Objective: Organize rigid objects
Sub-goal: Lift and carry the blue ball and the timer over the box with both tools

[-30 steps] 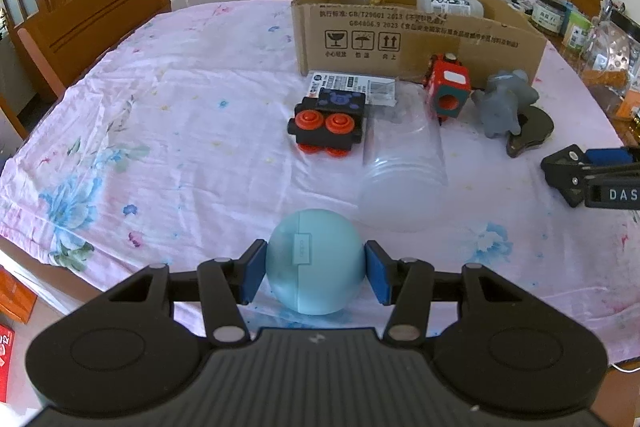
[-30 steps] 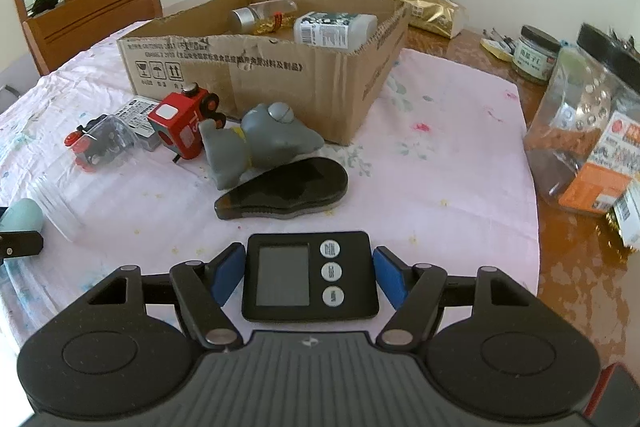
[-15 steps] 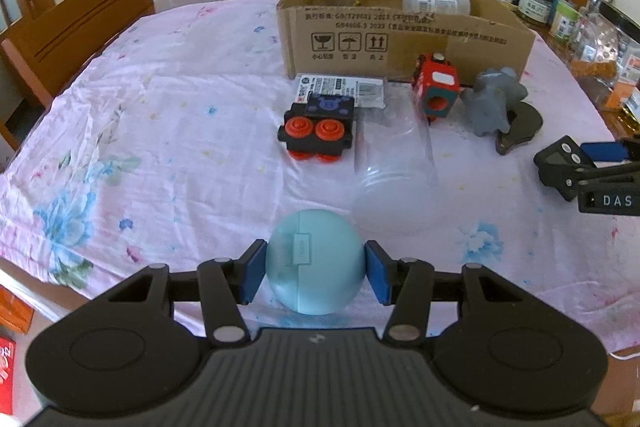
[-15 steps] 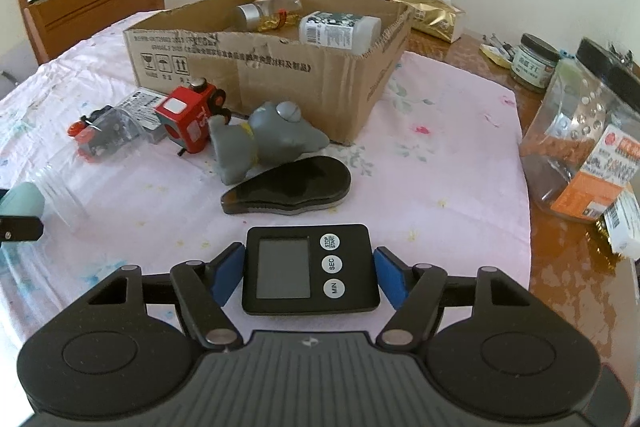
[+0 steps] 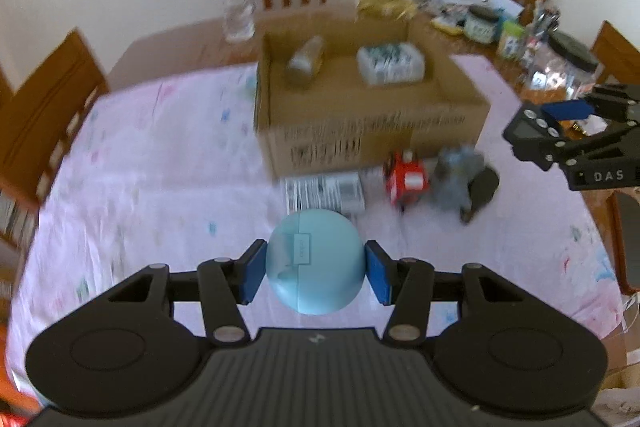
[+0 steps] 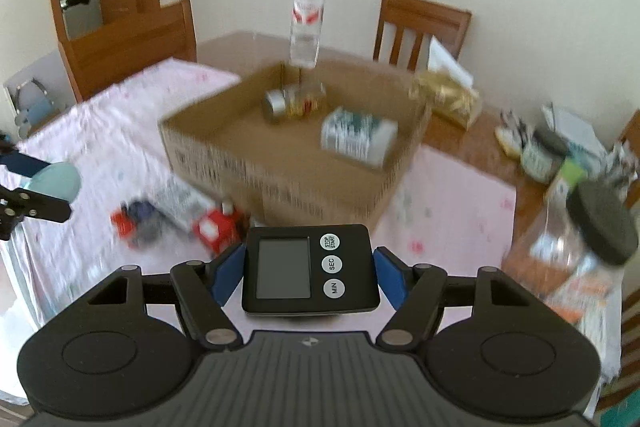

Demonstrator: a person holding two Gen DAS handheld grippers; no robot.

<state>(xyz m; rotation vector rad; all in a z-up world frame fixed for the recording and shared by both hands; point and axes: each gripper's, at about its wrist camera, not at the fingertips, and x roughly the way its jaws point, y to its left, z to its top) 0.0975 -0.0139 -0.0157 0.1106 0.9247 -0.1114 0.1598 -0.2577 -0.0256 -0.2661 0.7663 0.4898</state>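
Observation:
My left gripper is shut on a light blue round case, held in the air above the table. My right gripper is shut on a black digital timer, also held high. The open cardboard box stands ahead in both views, with a jar and a white bottle lying inside. A red toy, a grey toy and a flat printed packet lie in front of the box. The right gripper with the timer shows in the left wrist view.
A water bottle stands behind the box. Jars and packets crowd the bare wood at the table's right. A big clear jar with a black lid stands close on my right. Wooden chairs surround the table.
Both grippers have risen well above the table with their objects, and now look down into the box. The views are blurred by the motion.

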